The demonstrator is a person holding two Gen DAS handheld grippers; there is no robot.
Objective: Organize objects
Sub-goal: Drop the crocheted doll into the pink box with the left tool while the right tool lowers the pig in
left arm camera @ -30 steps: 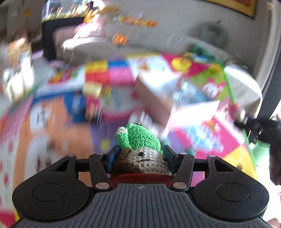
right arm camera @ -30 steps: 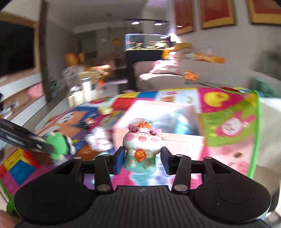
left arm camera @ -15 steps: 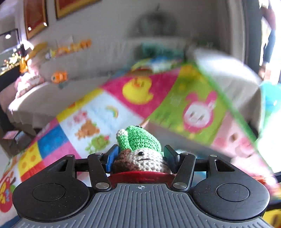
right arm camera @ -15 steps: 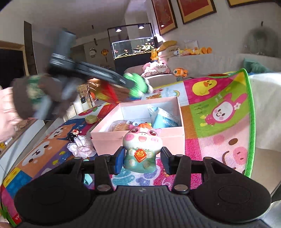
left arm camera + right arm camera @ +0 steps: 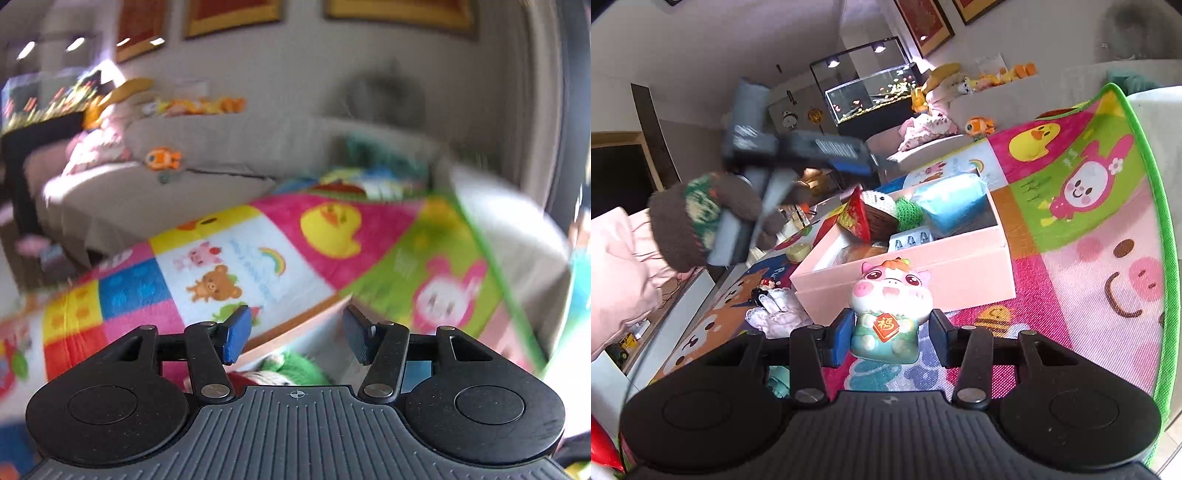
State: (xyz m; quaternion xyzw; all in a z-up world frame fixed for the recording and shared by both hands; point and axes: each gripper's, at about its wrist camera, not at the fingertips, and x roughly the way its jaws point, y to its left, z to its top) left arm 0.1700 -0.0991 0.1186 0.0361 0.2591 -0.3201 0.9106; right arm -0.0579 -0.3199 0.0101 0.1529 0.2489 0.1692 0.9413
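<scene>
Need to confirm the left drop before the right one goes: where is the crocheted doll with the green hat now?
In the right wrist view the crocheted doll lies inside the pink box, between a red snack packet and a blue pack, clear of the open left gripper.

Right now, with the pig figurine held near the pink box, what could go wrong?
1. The pink box is already crowded: the crocheted doll lies on other items, so the pig figurine may tip or roll out.
2. The left gripper hovers over the box, so the right gripper could bump it going in.
</scene>
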